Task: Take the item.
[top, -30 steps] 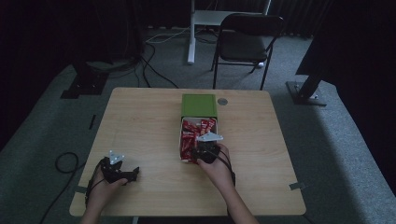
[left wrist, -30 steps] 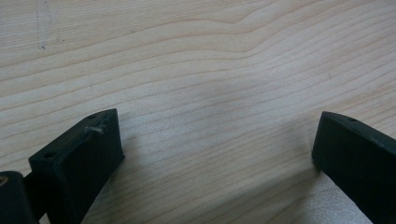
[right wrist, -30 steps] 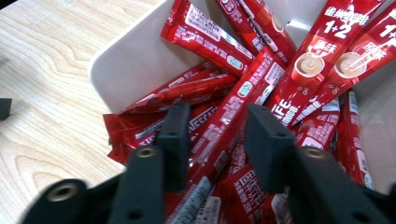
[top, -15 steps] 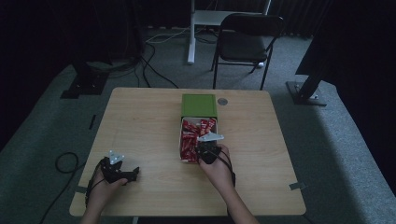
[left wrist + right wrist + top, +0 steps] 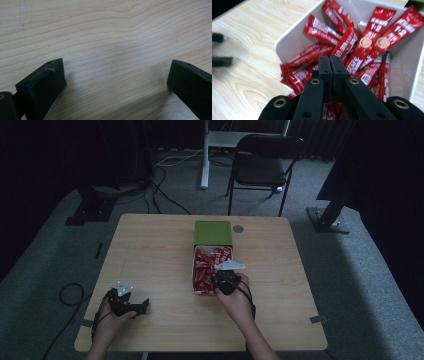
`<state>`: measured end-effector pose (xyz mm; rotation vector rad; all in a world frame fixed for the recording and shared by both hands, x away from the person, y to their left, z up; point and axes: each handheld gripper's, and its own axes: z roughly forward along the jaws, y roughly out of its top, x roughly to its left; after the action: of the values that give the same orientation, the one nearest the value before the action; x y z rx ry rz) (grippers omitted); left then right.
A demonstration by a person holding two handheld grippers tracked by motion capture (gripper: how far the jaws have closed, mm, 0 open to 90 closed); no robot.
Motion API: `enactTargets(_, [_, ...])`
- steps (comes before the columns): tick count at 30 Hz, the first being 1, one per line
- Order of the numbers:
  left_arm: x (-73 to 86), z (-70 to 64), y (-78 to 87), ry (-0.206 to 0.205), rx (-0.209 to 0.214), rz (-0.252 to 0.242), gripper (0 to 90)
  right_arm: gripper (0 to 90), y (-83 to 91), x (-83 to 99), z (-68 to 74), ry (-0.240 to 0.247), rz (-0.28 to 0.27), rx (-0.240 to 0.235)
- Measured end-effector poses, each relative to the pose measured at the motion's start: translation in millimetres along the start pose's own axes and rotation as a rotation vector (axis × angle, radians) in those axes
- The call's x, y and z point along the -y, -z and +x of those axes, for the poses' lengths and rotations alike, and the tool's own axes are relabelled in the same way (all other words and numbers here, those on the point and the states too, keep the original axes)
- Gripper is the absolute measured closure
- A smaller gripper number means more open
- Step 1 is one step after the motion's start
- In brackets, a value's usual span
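left gripper [image 5: 127, 302] rests on the bare wooden table [image 5: 150, 250] near its front left corner, jaws spread wide with nothing between them, as the left gripper view confirms. well apart to its right, the right gripper [image 5: 331, 65] hangs over the near end of the white tray [image 5: 294, 37], jaws pressed together, tips just above the heap of red sachets [image 5: 372, 42]; whether a sachet is pinched cannot be told. a green lid [image 5: 213, 232] lies touching the tray's far end.

"1·2" and part-word "SCAFE" on red sachets [image 5: 372, 37] in white box [image 5: 294, 37].
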<state>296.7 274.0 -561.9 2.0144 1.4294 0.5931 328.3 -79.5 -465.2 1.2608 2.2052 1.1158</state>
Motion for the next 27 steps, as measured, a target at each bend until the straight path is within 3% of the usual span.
enactTargets(18, [0.1,0.0,-0.1,0.000,0.000,-0.002,2.3,88.7,34.4,-20.5,-8.7,-0.010,-0.100,-0.025])
enactTargets(27, [0.1,-0.1,-0.2,0.001,0.001,-0.002,2.3,88.7,51.1,-25.7,-23.2,-0.016,-0.129,0.003])
